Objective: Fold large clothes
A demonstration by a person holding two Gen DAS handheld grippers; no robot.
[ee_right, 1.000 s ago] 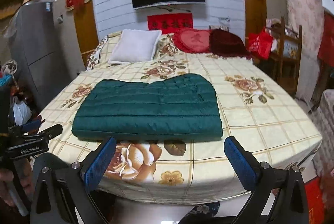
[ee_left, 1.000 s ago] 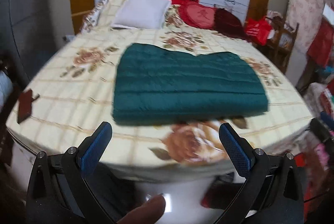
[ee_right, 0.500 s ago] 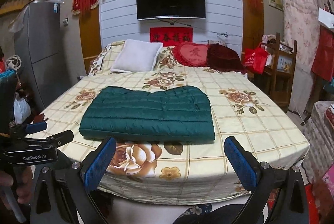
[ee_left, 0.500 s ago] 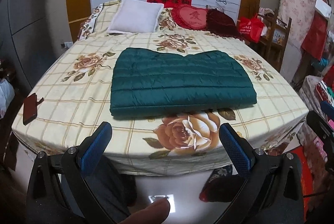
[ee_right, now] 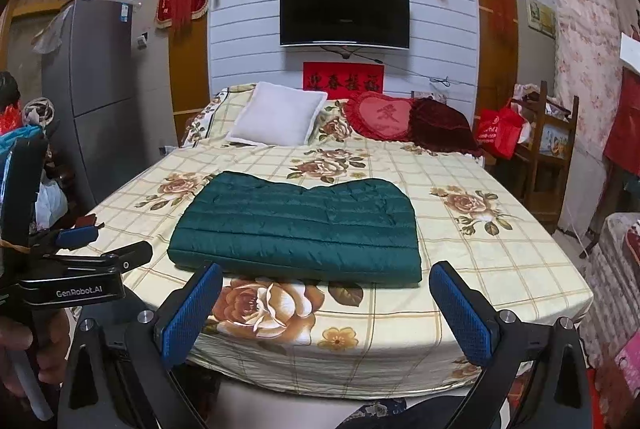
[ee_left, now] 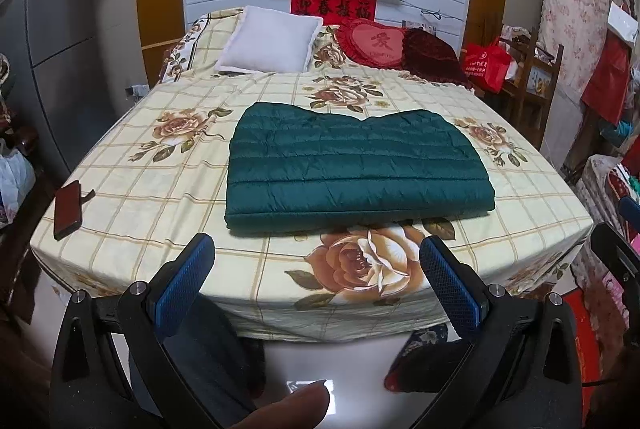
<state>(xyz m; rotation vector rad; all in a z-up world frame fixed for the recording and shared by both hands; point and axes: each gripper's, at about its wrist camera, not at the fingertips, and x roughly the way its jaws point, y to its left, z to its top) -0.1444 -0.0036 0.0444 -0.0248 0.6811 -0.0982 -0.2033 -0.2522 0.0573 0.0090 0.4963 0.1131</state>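
Both sets of jaws stand wide apart and hold nothing: the left gripper (ee_left: 316, 269) and the right gripper (ee_right: 326, 299) hang off the foot edge of the bed (ee_left: 132, 213), short of the mattress, with their blue pads (ee_left: 182, 285) clear of any cloth. From the right wrist view the left gripper (ee_right: 80, 245) also shows at the far left, held in a hand (ee_right: 24, 349).

On the bedspread lies a dark green quilted jacket (ee_left: 352, 169), folded into a flat, broad rectangle. Its long axis runs across the bed, parallel to the foot edge, and its quilting seams run the same way. The straight folded edge faces the foot of the bed, near that edge but not over it; the far edge, with a shallow dip in its middle, points toward the pillows. It sits about midway between the bed's left and right edges.

At the head edge rest a white pillow (ee_left: 268, 45), a red heart-shaped cushion (ee_left: 372, 43) and a dark red cushion (ee_left: 432, 57) just beside it. A dark phone (ee_left: 68, 209) lies near the bed's near left corner, well apart from the jacket.
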